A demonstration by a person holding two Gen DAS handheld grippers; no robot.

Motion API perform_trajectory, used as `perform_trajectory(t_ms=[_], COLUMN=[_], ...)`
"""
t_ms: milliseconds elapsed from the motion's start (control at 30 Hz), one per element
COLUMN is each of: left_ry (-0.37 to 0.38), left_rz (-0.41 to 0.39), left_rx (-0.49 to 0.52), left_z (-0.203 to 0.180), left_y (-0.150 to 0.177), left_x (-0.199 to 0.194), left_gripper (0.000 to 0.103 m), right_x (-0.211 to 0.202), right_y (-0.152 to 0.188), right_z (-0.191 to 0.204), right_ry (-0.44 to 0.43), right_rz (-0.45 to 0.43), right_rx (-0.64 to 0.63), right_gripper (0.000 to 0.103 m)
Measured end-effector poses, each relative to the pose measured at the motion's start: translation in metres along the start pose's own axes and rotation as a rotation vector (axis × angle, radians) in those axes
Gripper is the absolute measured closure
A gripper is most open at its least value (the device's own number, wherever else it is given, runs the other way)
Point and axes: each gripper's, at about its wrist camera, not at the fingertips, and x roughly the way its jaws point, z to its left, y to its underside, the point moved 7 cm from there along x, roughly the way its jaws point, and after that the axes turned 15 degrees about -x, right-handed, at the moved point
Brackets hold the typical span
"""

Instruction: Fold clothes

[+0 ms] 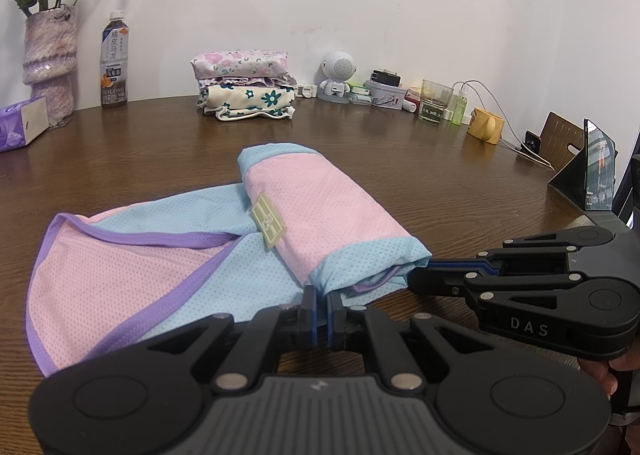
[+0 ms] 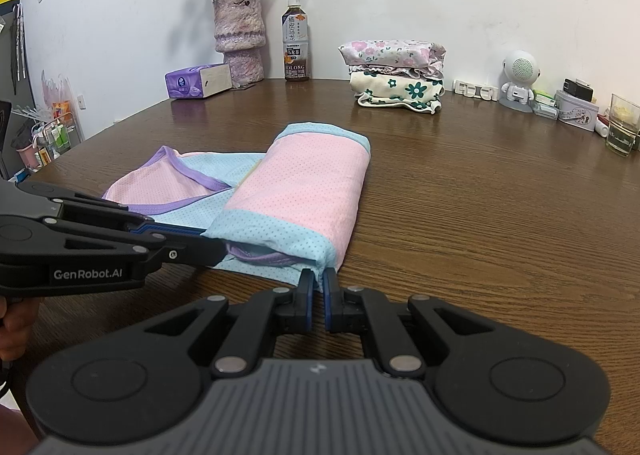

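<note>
From the left wrist view, we see the pink-and-blue garment (image 1: pixel 224 251) lying on the brown surface (image 1: pixel 400 159), partly folded: its right portion is doubled over into a thick pink panel with blue bands, while the left portion, edged in purple, lies spread flat. Our left hand-held gripper (image 1: pixel 322 297) sits at the near blue corner of the folded part with its jaws drawn narrow; a sliver of gap shows between the pads, and we judge it is pinching the cloth edge, though the contact is hard to confirm from here. The right hand-held gripper (image 1: pixel 416 275) comes in from the right, its tip tucked against the same folded end.

From the right wrist view, the garment (image 2: pixel 296 191) sits mid-surface, and the right hand-held gripper (image 2: pixel 318 281) has its jaws close together with the corner of blue fabric between them, so it appears to be gripping that hem. The left hand-held gripper (image 2: pixel 212 245) reaches in from the left, touching the open end of the fold.

At the back, near the wall, a stack of folded clothes (image 2: pixel 396 73) suggests earlier pieces are finished. For this garment, we judge one fold is made and the spread left half has yet to be folded in before it can join the stack.
</note>
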Motion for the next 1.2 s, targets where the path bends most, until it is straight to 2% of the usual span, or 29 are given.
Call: perform_trajectory(t_ms=[1200], left_ry=[-0.007], left_rz=[-0.002], left_rx=[0.009], left_z=[-0.0009], left_y=[0.0004], left_x=[0.0006], left_gripper=[0.098], right_x=[-0.0004], right_y=[0.0000], right_z=[0.0003], right_ry=[0.000], right_rz=[-0.001], right_rx=[0.001], right_gripper=[0.099])
